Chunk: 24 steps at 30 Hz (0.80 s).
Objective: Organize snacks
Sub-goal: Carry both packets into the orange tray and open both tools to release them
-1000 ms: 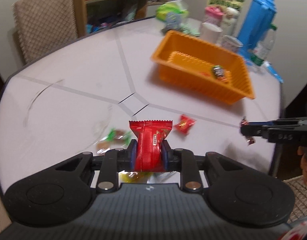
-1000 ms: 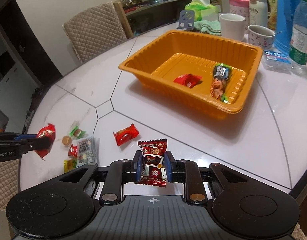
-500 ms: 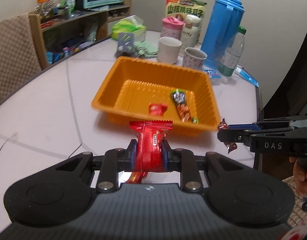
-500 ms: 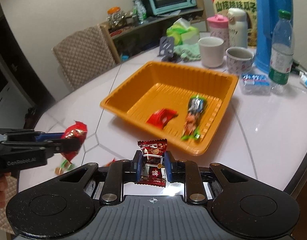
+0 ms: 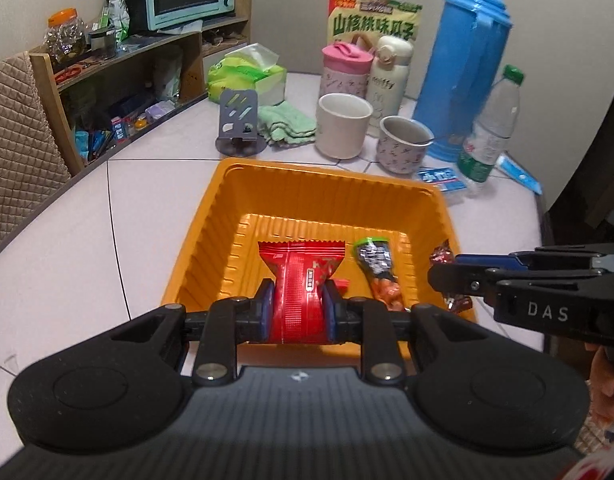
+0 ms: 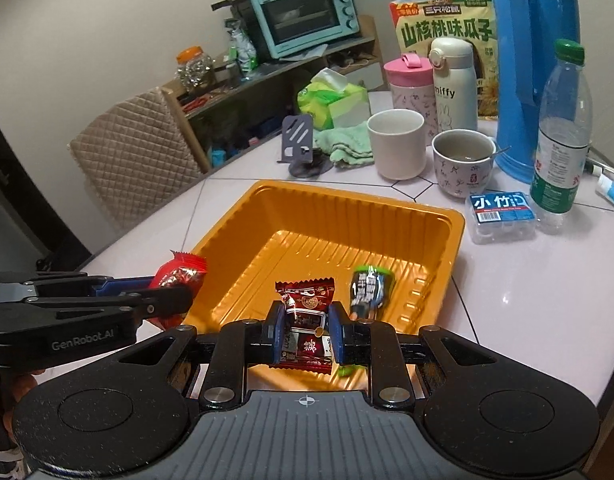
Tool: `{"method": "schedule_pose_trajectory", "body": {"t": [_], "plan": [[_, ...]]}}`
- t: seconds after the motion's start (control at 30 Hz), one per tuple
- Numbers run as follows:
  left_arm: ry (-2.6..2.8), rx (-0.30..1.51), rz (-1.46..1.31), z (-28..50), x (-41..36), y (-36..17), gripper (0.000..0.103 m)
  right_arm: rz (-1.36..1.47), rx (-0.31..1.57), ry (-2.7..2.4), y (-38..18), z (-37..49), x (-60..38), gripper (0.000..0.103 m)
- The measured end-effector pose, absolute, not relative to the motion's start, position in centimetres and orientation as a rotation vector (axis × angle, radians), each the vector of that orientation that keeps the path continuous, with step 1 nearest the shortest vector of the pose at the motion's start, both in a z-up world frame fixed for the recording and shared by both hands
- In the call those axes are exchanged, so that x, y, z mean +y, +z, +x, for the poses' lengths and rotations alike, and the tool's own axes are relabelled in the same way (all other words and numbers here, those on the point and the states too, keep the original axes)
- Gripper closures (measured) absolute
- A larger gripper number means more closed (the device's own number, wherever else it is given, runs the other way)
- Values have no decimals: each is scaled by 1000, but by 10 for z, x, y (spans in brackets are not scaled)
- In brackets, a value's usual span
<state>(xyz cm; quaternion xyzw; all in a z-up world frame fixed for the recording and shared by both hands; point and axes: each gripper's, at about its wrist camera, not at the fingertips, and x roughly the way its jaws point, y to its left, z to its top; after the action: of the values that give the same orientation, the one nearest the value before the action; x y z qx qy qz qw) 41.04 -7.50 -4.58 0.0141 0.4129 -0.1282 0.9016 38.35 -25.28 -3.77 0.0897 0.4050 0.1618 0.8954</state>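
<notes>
My left gripper (image 5: 298, 312) is shut on a bright red snack packet (image 5: 299, 284) and holds it over the near end of the orange tray (image 5: 327, 176). My right gripper (image 6: 305, 334) is shut on a dark red candy packet (image 6: 307, 316), above the tray's (image 6: 347, 204) near edge. A long green and black snack bar (image 5: 377, 270) lies in the tray; it also shows in the right wrist view (image 6: 367, 290). The right gripper shows from the side in the left wrist view (image 5: 451, 276), and the left gripper in the right wrist view (image 6: 175, 300).
Behind the tray stand a white cup (image 5: 343, 126), a patterned mug (image 5: 403, 144), a blue thermos (image 5: 471, 68), a water bottle (image 5: 491, 128), a grey phone stand (image 5: 237, 124) and a green cloth (image 5: 285, 124). A small blue box (image 6: 501, 210) lies right. A padded chair (image 6: 135, 156) is left.
Both grippers have moved from the loose snacks at the table's front towards the orange tray, each still holding its packet. The tray now lies directly under them.
</notes>
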Motion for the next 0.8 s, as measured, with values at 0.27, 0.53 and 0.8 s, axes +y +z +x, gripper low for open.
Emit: {"method": "schedule_pose_trajectory", "body": {"t": [0.27, 0.53, 0.8], "plan": [[-244, 890, 31, 448, -69, -65, 80, 204, 890, 296, -65, 412, -246, 79], [-252, 926, 37, 469, -71, -84, 80, 218, 934, 266, -86, 425, -246, 79], [-261, 955, 46, 477, -72, -98, 80, 227, 955, 250, -94, 430, -244, 79]]}}
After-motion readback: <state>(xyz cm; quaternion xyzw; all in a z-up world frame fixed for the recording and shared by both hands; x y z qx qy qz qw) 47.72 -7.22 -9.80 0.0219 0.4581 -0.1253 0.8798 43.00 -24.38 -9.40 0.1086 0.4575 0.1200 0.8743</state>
